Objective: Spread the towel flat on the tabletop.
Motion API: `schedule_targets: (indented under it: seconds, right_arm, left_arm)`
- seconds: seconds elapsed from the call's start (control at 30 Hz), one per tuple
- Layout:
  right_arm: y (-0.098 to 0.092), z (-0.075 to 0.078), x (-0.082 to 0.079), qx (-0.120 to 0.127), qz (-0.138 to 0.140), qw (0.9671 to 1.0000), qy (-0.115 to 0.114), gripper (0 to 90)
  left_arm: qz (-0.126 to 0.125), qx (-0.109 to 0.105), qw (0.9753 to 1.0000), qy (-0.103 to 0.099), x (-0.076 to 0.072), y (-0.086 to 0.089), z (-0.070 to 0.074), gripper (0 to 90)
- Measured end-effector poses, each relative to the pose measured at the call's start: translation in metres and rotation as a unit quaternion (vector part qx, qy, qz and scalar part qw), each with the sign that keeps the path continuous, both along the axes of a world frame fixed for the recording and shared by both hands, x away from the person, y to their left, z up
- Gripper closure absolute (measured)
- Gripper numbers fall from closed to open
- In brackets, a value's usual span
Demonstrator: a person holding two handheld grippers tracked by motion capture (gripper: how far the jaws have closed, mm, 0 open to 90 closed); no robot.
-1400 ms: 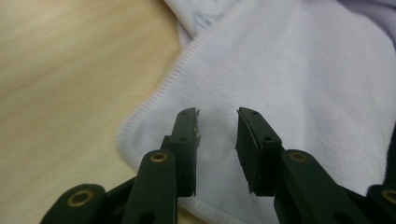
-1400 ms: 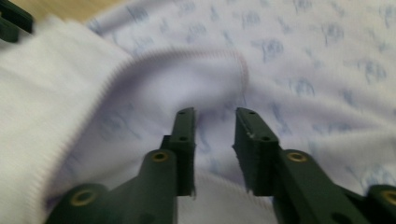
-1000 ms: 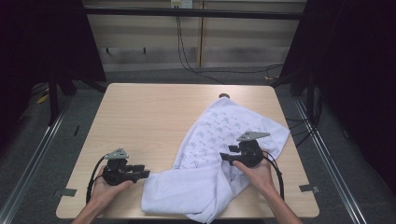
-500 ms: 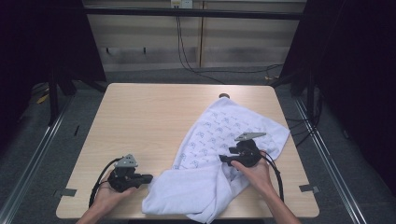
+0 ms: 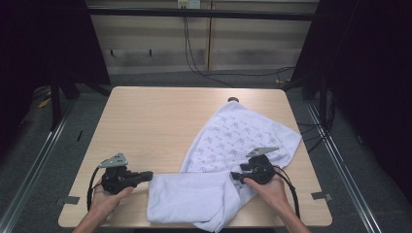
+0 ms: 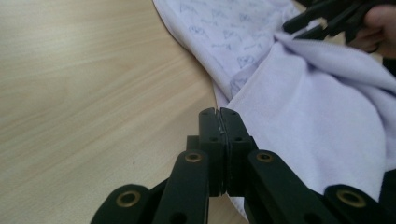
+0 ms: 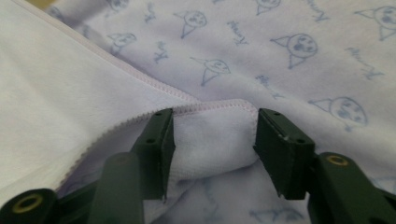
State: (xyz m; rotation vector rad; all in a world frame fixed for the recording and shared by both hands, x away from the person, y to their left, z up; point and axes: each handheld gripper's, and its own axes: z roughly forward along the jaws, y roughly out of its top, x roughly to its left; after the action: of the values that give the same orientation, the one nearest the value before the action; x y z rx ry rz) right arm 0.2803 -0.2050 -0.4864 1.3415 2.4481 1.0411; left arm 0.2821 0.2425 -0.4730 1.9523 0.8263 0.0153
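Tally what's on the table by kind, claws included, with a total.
Towel: 1
Claws: 2, left claw shut beside the towel's edge, right claw open around a fold of the towel
Dark round thing at the table's far edge, too small to identify: 1
Total: 4

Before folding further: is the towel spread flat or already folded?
Partly folded: the towel's near end lies doubled over, plain side up; the far part is flat.

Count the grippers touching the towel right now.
1, perhaps 2. The right gripper has its open jaws around a folded hem of the towel. The left gripper, jaws shut, sits at the towel's left edge; contact there cannot be told.
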Motion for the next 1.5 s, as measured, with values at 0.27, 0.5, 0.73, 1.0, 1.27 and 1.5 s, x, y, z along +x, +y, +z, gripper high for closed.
schedule_targets:
  seconds: [0.27,0.5,0.73,1.0,1.27,1.5]
  right_arm:
    - [0.024,-0.004,0.021,-0.041,0.013,0.9988,-0.021,83.7]
    - [-0.001,0.050,0.021,0.102,0.003,0.9904,-0.093,84.2]
    - [-0.015,0.100,-0.040,0.164,0.049,0.9732,-0.153,83.9]
    - [-0.035,0.066,-0.107,0.177,0.097,0.9731,-0.111,82.1]
    - [-0.046,0.043,-0.154,0.161,0.096,0.9797,-0.071,61.7]
    - [-0.049,0.049,-0.124,0.166,0.062,0.9805,-0.084,61.3]
  left_arm:
    - [0.030,-0.034,0.9989,-0.013,0.002,0.016,0.010,89.3]
    - [0.047,-0.085,0.9941,-0.047,-0.008,0.033,0.036,89.3]
    - [0.039,-0.103,0.9916,-0.068,-0.029,0.038,0.052,89.3]
    - [-0.055,-0.058,0.9959,-0.042,-0.070,0.028,0.043,89.1]
    - [-0.135,-0.011,0.9906,-0.019,-0.104,0.029,0.029,86.3]
    - [-0.105,-0.068,0.9909,-0.048,-0.073,0.041,0.044,73.8]
